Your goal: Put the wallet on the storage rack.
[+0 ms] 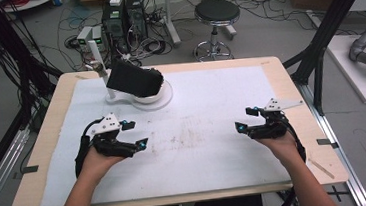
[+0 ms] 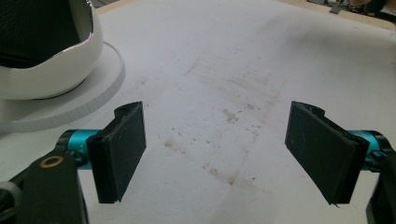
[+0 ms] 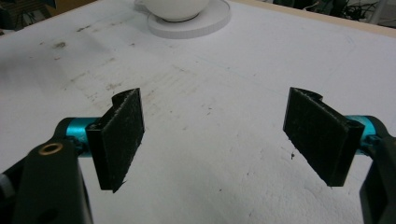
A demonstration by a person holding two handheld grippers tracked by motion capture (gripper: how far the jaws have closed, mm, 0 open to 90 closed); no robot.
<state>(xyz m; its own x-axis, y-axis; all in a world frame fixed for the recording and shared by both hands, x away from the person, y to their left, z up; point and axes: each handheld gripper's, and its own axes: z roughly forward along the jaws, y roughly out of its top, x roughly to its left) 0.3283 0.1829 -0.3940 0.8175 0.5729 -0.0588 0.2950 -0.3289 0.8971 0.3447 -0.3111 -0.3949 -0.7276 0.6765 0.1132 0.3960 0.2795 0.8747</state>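
Left gripper view crops the white bowl (image 2: 42, 70).

You work under even, diffuse overhead light. The white table cover (image 1: 208, 131) reads bright, nearly washed out in both gripper views. Shadows stay soft and short. The high view is slightly soft overall; near pads (image 2: 122, 151) blur slightly at close range.

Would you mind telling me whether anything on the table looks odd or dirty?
Yes: the white mat has brownish smudges at its middle, between the two open tools. The black object sits tilted on its white stand.
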